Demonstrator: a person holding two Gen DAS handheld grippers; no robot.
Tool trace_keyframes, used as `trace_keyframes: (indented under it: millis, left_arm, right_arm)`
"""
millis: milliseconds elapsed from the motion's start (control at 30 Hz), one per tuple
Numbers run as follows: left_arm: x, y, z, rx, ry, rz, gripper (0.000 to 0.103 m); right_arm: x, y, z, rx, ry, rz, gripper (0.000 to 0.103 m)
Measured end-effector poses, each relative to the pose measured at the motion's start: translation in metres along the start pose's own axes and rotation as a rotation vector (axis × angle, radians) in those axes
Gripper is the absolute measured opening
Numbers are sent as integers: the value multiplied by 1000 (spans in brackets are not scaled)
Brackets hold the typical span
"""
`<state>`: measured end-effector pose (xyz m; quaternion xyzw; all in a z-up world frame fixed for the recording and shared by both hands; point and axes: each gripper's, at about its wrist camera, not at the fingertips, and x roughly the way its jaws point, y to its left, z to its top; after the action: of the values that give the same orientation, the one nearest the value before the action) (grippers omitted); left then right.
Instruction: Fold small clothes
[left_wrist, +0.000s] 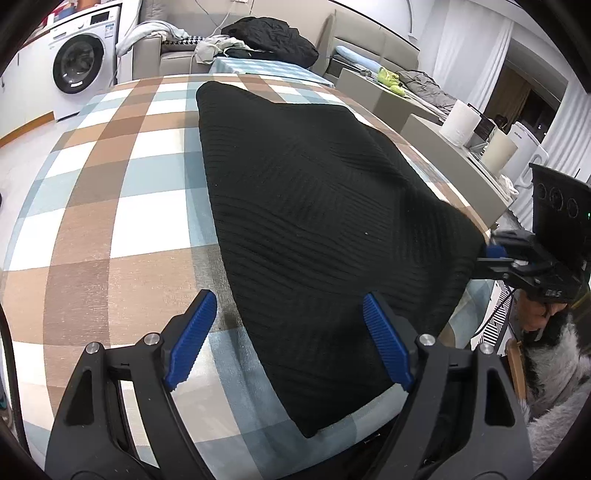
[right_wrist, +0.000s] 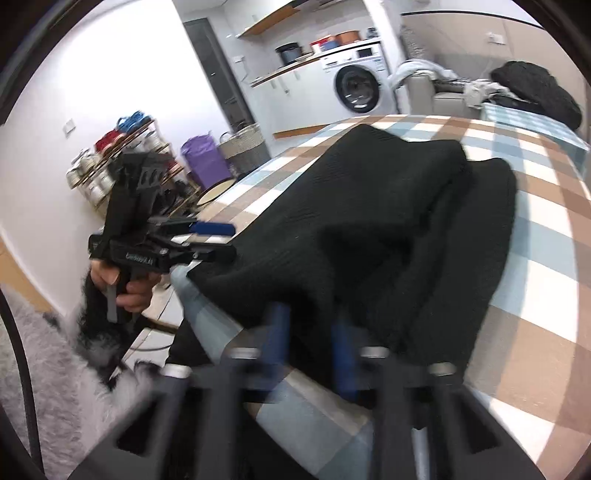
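Observation:
A black ribbed knit garment (left_wrist: 314, 206) lies on the checked tablecloth (left_wrist: 110, 206). My left gripper (left_wrist: 288, 339) is open, its blue pads wide apart over the garment's near edge, holding nothing. It also shows in the right wrist view (right_wrist: 221, 240) at the garment's left edge. My right gripper (right_wrist: 310, 343) is blurred; its blue fingers (right_wrist: 277, 332) stand a small gap apart around a raised fold of the garment (right_wrist: 369, 229). In the left wrist view it (left_wrist: 491, 254) sits at the garment's right edge.
A sofa (left_wrist: 369, 40) with a black jacket (left_wrist: 273, 37) stands behind the table. A washing machine (left_wrist: 81, 59) is at the back left. A grey side table with paper rolls (left_wrist: 460, 122) is to the right. Baskets and a shelf (right_wrist: 207, 162) stand by the wall.

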<state>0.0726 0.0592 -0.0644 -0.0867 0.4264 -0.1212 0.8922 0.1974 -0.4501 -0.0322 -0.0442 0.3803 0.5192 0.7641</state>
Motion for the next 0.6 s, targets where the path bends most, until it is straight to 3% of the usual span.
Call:
trace_keyframes:
  millis: [100, 233, 333, 467, 600]
  left_arm:
    - [-1, 2, 0, -5, 2, 2, 80]
    - [0, 5, -2, -9, 8, 6, 80]
    - [-1, 4, -2, -4, 9, 7, 80]
    - [-2, 2, -2, -1, 7, -1, 80]
    - [0, -1, -4, 4, 16, 2, 80]
  right_arm:
    - [3, 6, -8, -95, 63, 4, 8]
    - [2, -5, -21, -28, 128, -35, 8]
    - [-16, 1, -20, -21, 69, -55, 14]
    - [-18, -2, -6, 71, -11, -16, 42]
    - [8, -23, 6, 246, -28, 26, 39]
